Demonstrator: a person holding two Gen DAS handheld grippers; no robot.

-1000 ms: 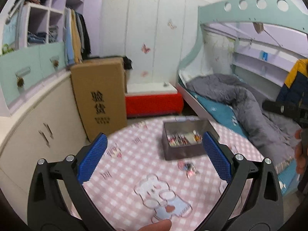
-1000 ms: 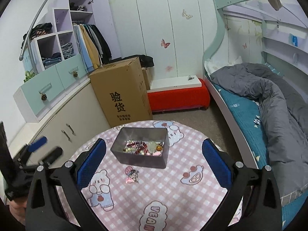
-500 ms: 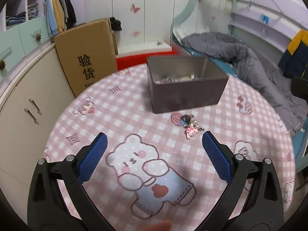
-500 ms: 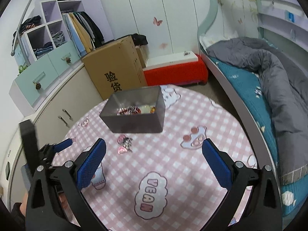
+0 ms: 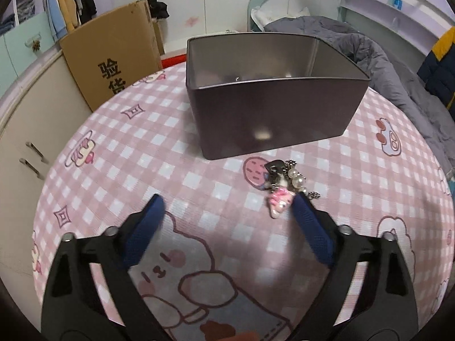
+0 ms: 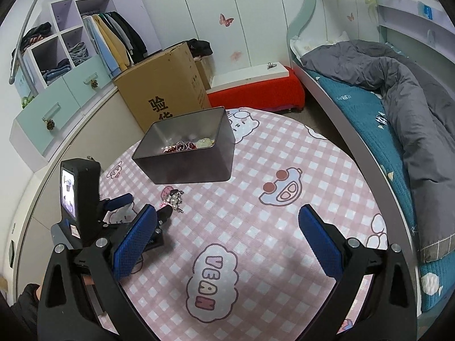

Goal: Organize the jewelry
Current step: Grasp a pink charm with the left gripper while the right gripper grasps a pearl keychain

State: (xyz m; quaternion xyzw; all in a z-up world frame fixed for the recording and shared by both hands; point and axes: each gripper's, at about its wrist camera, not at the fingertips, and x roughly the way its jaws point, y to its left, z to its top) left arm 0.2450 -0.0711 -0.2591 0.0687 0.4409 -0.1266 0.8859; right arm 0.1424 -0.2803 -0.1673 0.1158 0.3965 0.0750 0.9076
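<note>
Pearl trinket [image 5: 280, 183] beside tin [image 5: 273, 119], left gripper [image 5: 227, 207] open, low

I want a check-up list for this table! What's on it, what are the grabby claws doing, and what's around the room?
Surface: round table with a pink checked cartoon cloth.
Job's things: grey metal tin, open on top, with beads and jewelry inside; a loose jewelry charm bunch with pearls lies on the cloth just in front of it.
Clutter: nothing seen on the table beyond these.
Grippers: left gripper open, low over the cloth, its right finger beside the charms; right gripper open, holding nothing.
Cables: nothing seen.
Surroundings: cardboard box, red bench, bed with a grey duvet, shelves with clothes.
</note>
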